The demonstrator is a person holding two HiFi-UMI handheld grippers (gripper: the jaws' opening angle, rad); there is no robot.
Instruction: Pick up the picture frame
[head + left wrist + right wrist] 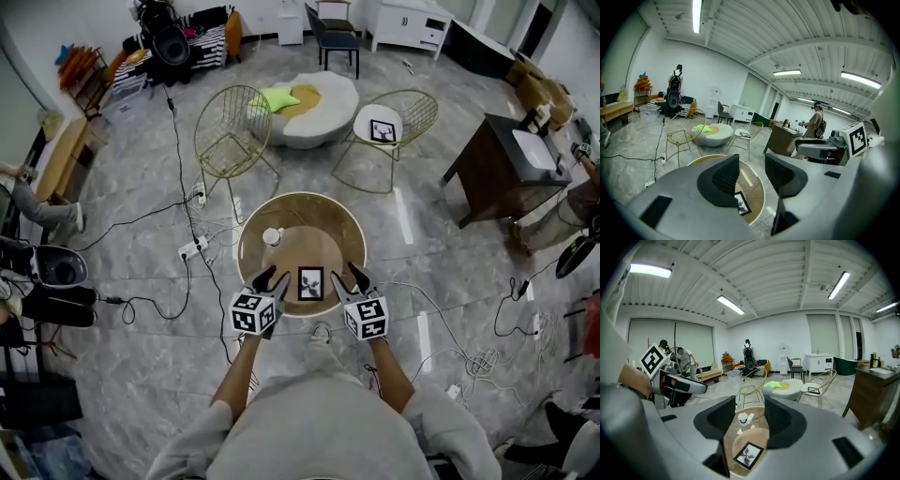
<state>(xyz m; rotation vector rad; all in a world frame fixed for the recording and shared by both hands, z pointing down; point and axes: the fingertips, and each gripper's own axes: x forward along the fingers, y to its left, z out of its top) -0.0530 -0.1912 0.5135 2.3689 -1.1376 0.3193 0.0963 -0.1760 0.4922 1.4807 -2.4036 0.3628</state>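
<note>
A small black picture frame (pixel 310 283) lies flat at the near edge of the round wood-topped table (pixel 343 221). My left gripper (pixel 273 277) hovers open just to the frame's left, and my right gripper (pixel 355 277) hovers open just to its right. Neither one touches it. In the right gripper view the picture frame (pixel 749 454) lies below and between the jaws, which stand apart. From the left gripper view a corner of the picture frame (pixel 741 202) peeks out under the left jaw, and the other gripper (pixel 820 151) shows at the right.
A white cup (pixel 272 236) stands on the table's left side. Two gold wire chairs (pixel 229 133) (pixel 405 117) and a white pouf (pixel 315 109) sit beyond; a second framed picture (pixel 382 131) rests on the right chair. Cables and power strips (pixel 192 248) litter the floor. A dark desk (pixel 507 169) stands right.
</note>
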